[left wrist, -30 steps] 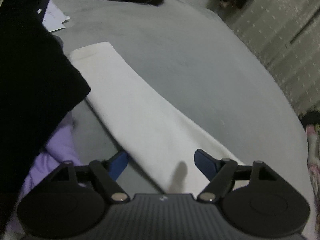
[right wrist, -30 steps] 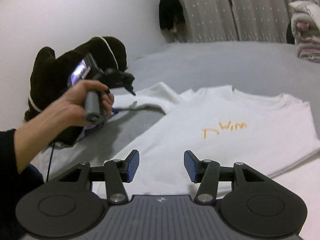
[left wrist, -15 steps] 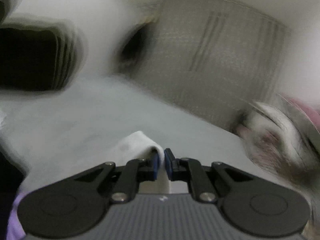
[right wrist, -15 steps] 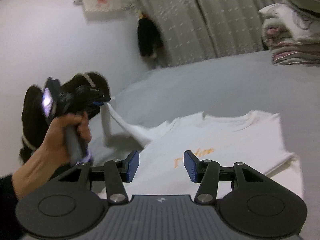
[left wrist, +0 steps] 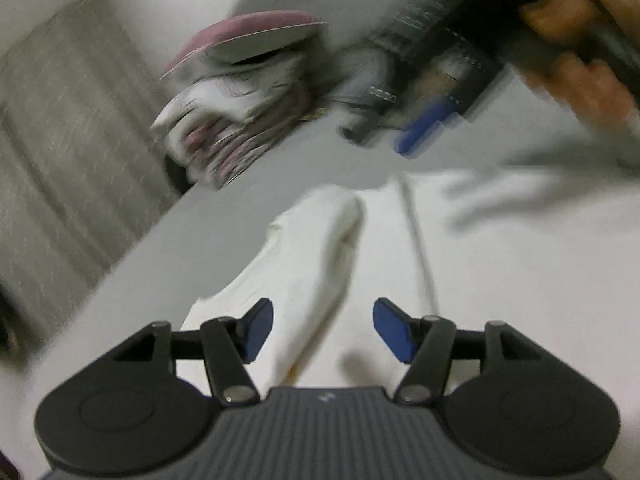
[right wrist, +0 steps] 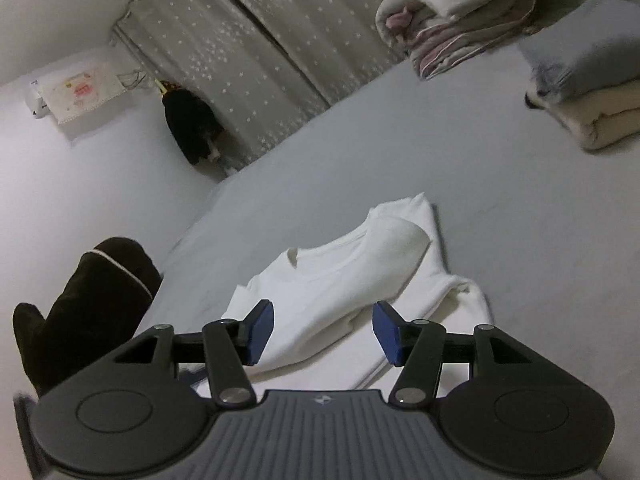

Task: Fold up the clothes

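Shirt (right wrist: 352, 276), white, lies on the grey bed (right wrist: 460, 168), collar toward the curtain (right wrist: 256, 64), one sleeve laid across its chest; the rest looks unfolded, with loose cloth bunched on its far side. Judged so, the folding is part done: the other side and body remain. Left tool (left wrist: 323, 330) and right tool (right wrist: 323, 332) both hover over the shirt, jaws wide, holding nothing.

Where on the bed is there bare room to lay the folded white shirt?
Bare grey sheet lies beyond the white shirt, up to the curtain and the bedding stack. The right edge is crowded by the folded blankets, the left by the black garment.
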